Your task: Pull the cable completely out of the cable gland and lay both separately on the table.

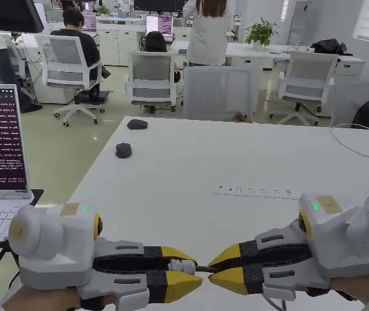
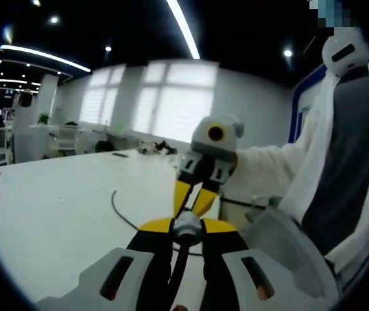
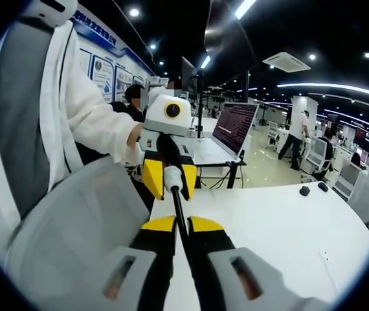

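Low over the near edge of the white table (image 1: 191,162), the two grippers meet tip to tip. My left gripper (image 1: 196,267) is shut on the white cable gland (image 1: 183,265). In the left gripper view the gland (image 2: 188,228) sits between the yellow tips. A short stretch of black cable (image 1: 204,268) runs from it into my right gripper (image 1: 212,271), which is shut on it. The right gripper view shows the cable (image 3: 178,210) leading straight from its own jaws to the gland (image 3: 173,176). The cable's free end loops over the table (image 2: 116,207).
A white power strip (image 1: 257,192) lies mid-table. Two dark mice (image 1: 123,149) (image 1: 137,124) rest toward the far left. An open laptop (image 1: 0,139) stands at the left edge. A thin cable (image 1: 359,146) loops at the right. Office chairs stand beyond the table.
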Motion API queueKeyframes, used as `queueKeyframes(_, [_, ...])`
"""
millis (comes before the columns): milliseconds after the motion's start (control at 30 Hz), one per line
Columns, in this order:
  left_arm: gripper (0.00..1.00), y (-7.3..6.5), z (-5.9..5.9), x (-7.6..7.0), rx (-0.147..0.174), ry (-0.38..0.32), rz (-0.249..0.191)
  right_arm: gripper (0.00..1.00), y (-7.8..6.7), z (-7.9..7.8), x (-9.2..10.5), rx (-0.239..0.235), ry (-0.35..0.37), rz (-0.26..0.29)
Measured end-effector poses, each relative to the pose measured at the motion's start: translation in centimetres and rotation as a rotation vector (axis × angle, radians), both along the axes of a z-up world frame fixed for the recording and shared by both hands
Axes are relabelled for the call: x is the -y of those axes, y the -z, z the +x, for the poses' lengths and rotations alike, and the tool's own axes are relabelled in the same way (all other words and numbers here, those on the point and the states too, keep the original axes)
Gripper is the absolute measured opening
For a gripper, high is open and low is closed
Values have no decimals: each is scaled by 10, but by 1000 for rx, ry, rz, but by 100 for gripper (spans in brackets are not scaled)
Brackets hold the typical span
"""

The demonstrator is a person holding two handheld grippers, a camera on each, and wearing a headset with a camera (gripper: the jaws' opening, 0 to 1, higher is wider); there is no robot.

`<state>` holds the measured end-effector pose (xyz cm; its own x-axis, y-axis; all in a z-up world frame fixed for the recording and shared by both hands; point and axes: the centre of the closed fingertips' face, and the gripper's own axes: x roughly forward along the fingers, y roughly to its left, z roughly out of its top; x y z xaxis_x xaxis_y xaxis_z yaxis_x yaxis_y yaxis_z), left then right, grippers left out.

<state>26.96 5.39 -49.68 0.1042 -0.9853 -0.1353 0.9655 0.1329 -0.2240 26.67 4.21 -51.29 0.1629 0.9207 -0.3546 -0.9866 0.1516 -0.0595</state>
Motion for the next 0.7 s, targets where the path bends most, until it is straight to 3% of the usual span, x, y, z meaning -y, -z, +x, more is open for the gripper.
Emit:
queueKeyframes(233, [17,1,0,-6,2,-7,6,5,7,1,13,-17,32,-6])
queueKeyframes(400, [17,-6,2,-11,-5,-23,-25,5,15,2,26,-30,62,-24])
queueKeyframes(700, [17,-4,2,-11,-4,-23,-17,5,19,1,35,-42,89,-25])
